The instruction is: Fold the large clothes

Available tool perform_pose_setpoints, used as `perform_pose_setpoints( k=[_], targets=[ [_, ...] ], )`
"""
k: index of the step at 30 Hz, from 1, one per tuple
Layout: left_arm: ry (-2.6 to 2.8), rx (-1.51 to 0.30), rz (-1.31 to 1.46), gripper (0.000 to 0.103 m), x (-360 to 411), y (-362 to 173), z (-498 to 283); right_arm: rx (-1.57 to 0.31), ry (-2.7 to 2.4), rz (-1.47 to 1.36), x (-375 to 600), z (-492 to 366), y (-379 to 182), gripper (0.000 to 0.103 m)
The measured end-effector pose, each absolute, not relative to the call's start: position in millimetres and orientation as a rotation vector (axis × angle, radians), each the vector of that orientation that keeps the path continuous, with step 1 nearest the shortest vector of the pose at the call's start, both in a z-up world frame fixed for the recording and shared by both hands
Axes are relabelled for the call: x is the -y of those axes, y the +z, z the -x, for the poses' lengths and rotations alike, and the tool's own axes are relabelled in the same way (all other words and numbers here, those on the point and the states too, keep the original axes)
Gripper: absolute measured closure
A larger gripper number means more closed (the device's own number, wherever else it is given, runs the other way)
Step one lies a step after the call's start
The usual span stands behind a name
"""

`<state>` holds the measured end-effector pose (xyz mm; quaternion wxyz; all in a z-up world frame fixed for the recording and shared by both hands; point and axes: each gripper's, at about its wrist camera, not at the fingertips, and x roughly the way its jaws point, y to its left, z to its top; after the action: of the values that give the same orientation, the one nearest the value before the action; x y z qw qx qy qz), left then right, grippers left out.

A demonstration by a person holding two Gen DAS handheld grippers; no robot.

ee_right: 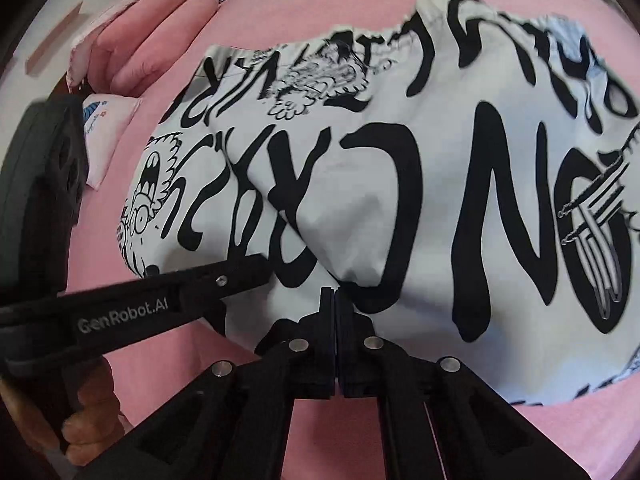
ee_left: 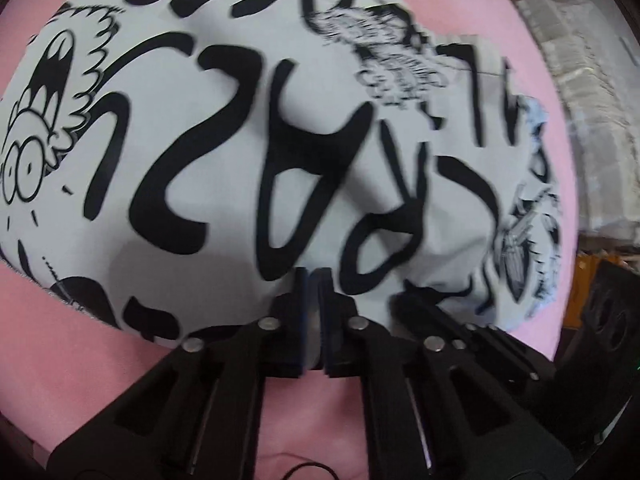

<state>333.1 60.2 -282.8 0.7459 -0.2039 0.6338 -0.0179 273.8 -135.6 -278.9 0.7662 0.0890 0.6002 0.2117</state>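
Note:
A large white garment (ee_left: 224, 128) printed with black lettering and cartoon figures lies spread on a pink bed (ee_left: 60, 340). My left gripper (ee_left: 314, 277) is shut at the garment's near edge, and a strip of white cloth shows between its pads. In the right wrist view the same garment (ee_right: 420, 184) bunches into a fold at my right gripper (ee_right: 334, 294), which is shut on that edge. The left gripper (ee_right: 248, 274) reaches in from the left, close beside the right one, with a hand (ee_right: 90, 404) holding it. The right gripper's black finger (ee_left: 424, 312) shows in the left wrist view.
Pink pillows (ee_right: 152, 36) and a small white cushion (ee_right: 106, 136) lie at the far left end of the bed (ee_right: 280, 20). Beyond the bed's right edge stand pale translucent stacked items (ee_left: 580, 100) and a black object (ee_left: 612, 320). Bare pink sheet surrounds the garment.

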Motion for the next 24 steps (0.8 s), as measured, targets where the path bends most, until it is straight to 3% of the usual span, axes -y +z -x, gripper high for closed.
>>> perform_pose_setpoints(
  k=[7, 12, 17, 24],
  targets=[
    [0.212, -1.324, 0.350, 0.102, -94.7, -274.0, -322.4, -1.254, 0.341, -0.166, 184.6, -279.7, -259.6, 0.103],
    [0.267, -1.324, 0.468, 0.102, -143.4, -280.6, -306.2, -1.262, 0.129, -0.134, 259.6, -276.4, -266.6, 0.103],
    [0.431, -1.294, 0.278, 0.102, -177.1, -273.0, -285.3, -1.263, -0.032, -0.088, 315.5, -269.2, -263.5, 0.103],
    [0.486, -1.286, 0.358, 0.102, -222.4, -274.4, -258.0, -1.221, -0.165, 0.084, 286.0, -264.0, -252.6, 0.103]
  ],
)
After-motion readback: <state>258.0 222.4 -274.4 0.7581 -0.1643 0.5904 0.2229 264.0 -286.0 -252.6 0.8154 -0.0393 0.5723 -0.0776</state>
